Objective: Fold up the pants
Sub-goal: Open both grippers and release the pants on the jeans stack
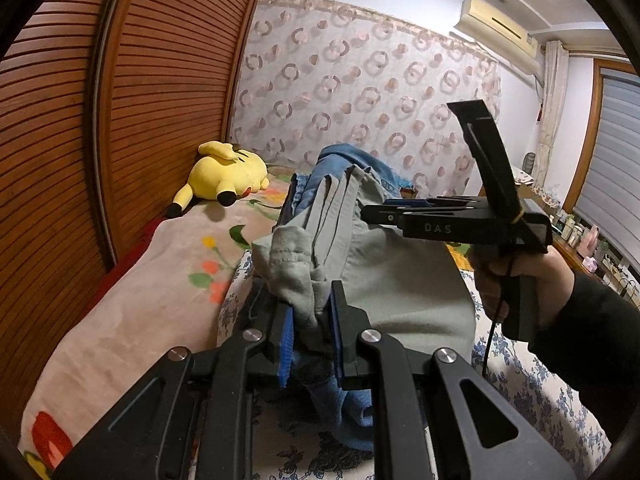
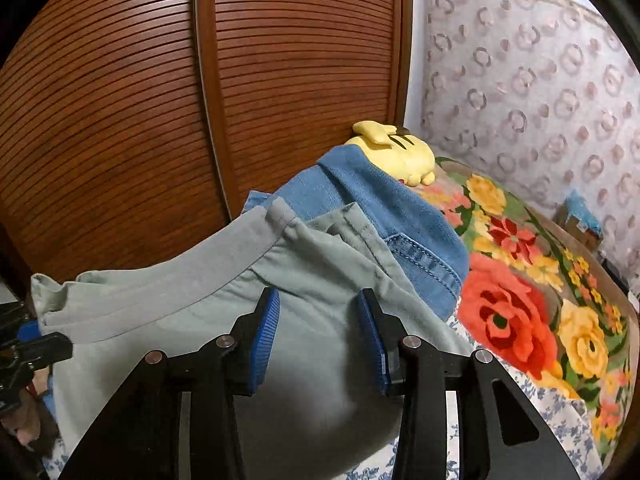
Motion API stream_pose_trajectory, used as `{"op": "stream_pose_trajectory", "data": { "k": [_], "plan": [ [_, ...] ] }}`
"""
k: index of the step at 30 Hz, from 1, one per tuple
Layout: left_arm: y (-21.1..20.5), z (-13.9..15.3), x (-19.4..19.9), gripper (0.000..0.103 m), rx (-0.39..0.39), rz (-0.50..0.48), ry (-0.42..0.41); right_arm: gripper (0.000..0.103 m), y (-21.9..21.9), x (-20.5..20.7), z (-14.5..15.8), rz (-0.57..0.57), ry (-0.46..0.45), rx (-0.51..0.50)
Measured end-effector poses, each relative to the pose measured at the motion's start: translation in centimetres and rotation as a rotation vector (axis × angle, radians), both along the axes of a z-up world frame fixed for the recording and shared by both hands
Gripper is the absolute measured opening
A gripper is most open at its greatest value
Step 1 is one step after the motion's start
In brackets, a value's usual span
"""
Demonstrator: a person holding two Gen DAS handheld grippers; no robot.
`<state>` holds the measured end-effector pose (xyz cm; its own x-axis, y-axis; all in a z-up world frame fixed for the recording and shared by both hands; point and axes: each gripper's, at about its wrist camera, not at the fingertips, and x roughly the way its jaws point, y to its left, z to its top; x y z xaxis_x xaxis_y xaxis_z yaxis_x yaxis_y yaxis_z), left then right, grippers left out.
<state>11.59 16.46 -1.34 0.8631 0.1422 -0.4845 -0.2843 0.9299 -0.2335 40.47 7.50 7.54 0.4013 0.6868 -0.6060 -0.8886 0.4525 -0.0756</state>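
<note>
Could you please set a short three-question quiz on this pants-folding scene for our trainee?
1. True or false: the left gripper is clamped on the grey-green pants.
2. What lies just beyond the pants? A: blue denim; B: a white towel; C: a striped pillow.
3. Fill in: the plush toy beside the wardrobe is coloured ____.
Key: 1 true; 2 A; 3 yellow.
</note>
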Motion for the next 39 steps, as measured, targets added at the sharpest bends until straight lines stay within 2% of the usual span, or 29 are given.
{"op": "stream_pose_trajectory", "data": {
  "k": [6, 9, 10, 11, 13, 14, 16, 19, 23, 28, 31, 39],
  "plan": [
    [0.0, 0.1, 0.0, 0.019, 0.008, -0.002, 0.01, 0.042, -0.2, -2.9, 0.3, -0.003, -0.021, 0.019],
    [0.0, 0.3, -0.2, 0.028, 0.02, 0.005, 0.017, 0.043, -0.6, -3.7, 0.1, -0.003, -0.025, 0.038],
    [0.0, 0.4, -0.3, 0.034, 0.03, 0.01, 0.018, 0.046, -0.8, -4.0, 0.2, 0.002, -0.024, 0.046],
    [0.0, 0.4, -0.3, 0.045, 0.036, 0.013, 0.019, 0.047, -0.9, -4.3, 0.1, 0.007, -0.024, 0.052],
    [0.1, 0.5, -0.5, 0.058, 0.037, 0.013, 0.018, 0.053, -1.2, -5.0, 0.1, 0.007, -0.033, 0.053],
    [0.2, 0.5, -0.5, 0.072, 0.032, 0.011, 0.021, 0.054, -1.3, -5.2, 0.0, 0.007, -0.034, 0.051],
    [0.4, 0.6, -0.8, 0.087, 0.014, 0.009, 0.012, 0.056, -1.5, -5.6, 0.0, 0.007, -0.036, 0.054],
    [0.3, 0.9, -1.1, 0.088, 0.037, 0.029, 0.02, 0.059, -2.1, -6.1, 0.0, 0.003, -0.036, 0.068],
    [0.3, 1.1, -1.4, 0.099, 0.061, 0.045, 0.031, 0.064, -2.6, -6.4, 0.0, 0.003, -0.035, 0.075],
    [0.5, 1.0, -1.8, 0.099, 0.063, 0.05, 0.047, 0.076, -2.7, -7.0, -0.1, -0.017, -0.037, 0.071],
    [0.5, 0.9, -1.9, 0.099, 0.057, 0.046, 0.056, 0.08, -3.0, -7.6, -0.2, -0.026, -0.042, 0.071],
    [-0.8, 1.5, -2.9, 0.099, 0.099, 0.031, 0.046, 0.081, -4.6, -9.7, 0.3, -0.058, -0.045, 0.082]
  ]
}}
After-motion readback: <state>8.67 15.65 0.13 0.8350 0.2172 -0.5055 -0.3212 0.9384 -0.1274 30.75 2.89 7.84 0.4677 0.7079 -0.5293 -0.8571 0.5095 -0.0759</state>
